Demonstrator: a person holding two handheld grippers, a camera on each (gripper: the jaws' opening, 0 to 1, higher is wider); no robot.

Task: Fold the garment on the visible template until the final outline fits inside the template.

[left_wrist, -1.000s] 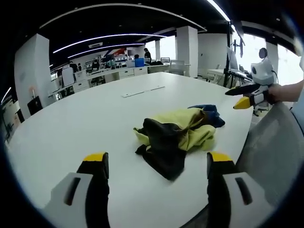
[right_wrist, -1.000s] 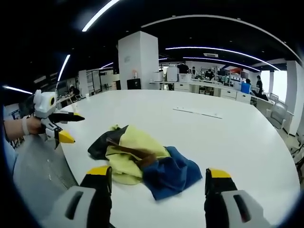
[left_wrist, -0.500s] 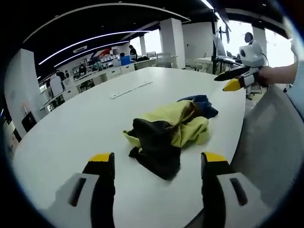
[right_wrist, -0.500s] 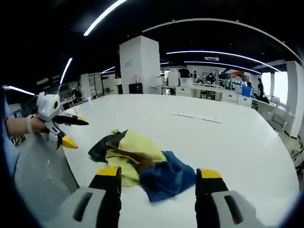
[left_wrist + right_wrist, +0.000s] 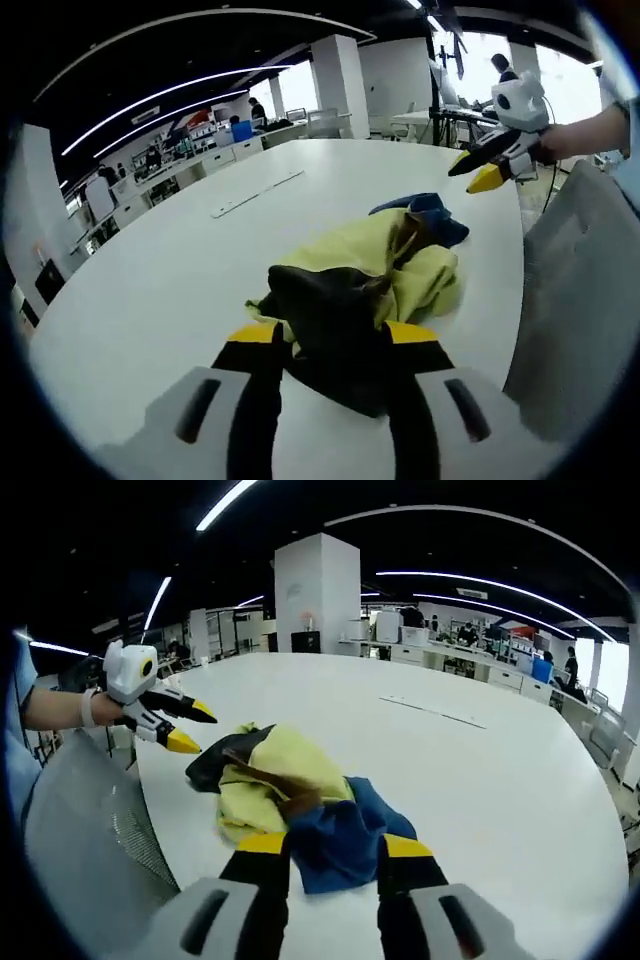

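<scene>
Office desks and pillars ring a big white table [image 5: 150,270]; near its edge lies the crumpled garment [image 5: 370,270] (yellow, black, blue). Left gripper [image 5: 335,345] straddles its black part, right gripper [image 5: 333,844] its blue part, both jaws parted.

Your garment [image 5: 370,275] is a crumpled mix of three plain colours: pale yellow-green through the middle, black at the end nearest your left gripper [image 5: 333,345], and royal blue at the end nearest your right gripper [image 5: 333,848], with a thin brown strip [image 5: 285,798] across the yellow beside the blue. It lies on a plain white table [image 5: 170,260]. Both your grippers have black jaws capped with yellow tips over light grey bodies. The chair back [image 5: 85,830] beside the table's near edge is grey mesh.
</scene>
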